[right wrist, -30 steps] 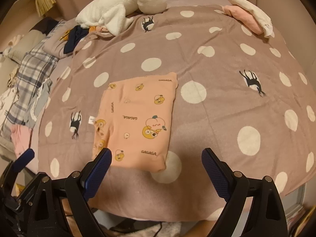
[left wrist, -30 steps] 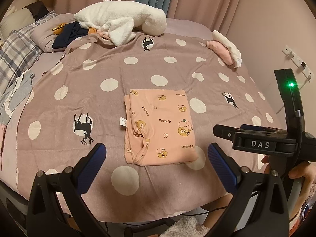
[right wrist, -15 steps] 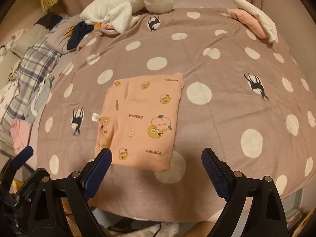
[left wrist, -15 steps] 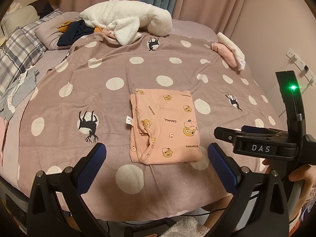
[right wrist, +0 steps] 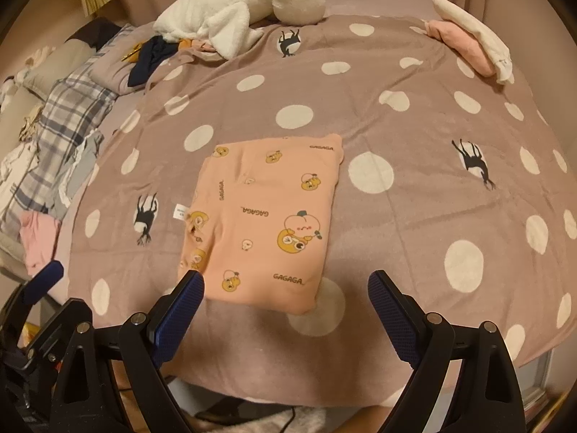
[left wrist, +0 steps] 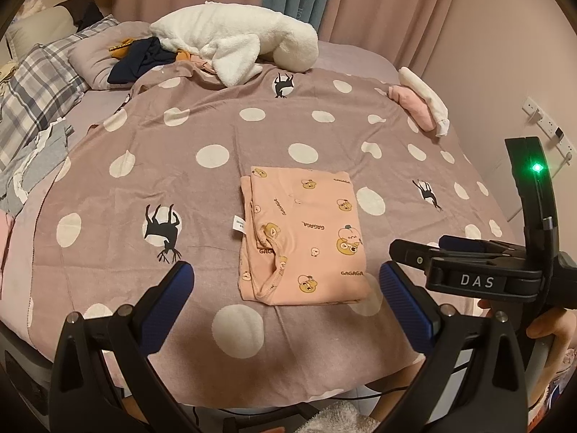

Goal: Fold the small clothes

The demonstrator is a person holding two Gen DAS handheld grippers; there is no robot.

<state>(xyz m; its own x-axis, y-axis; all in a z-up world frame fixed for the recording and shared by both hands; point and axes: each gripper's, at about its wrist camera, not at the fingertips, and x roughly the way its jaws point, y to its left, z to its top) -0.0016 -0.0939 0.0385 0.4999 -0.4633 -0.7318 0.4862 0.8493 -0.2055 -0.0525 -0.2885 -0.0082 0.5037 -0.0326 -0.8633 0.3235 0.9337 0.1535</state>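
Observation:
A small pink garment with bear prints [left wrist: 301, 234] lies folded into a flat rectangle on the polka-dot blanket [left wrist: 202, 195], with a white label sticking out at its left edge. It also shows in the right wrist view [right wrist: 263, 216]. My left gripper [left wrist: 285, 296] is open and empty, held above the bed's near edge, short of the garment. My right gripper [right wrist: 286, 299] is open and empty, just before the garment's near edge. The right gripper's body appears at the right of the left wrist view [left wrist: 479, 278].
A white fleece bundle [left wrist: 234, 39] and dark clothes [left wrist: 139, 59] lie at the far end. Folded pink and white clothes [left wrist: 423, 106] sit at the far right. Plaid bedding and more clothes [left wrist: 32, 108] lie at the left. A wall with a socket strip [left wrist: 548, 126] is at the right.
Both grippers have drawn back and risen a little from the folded garment, which now looks smaller and farther in both views. The garment has not moved.

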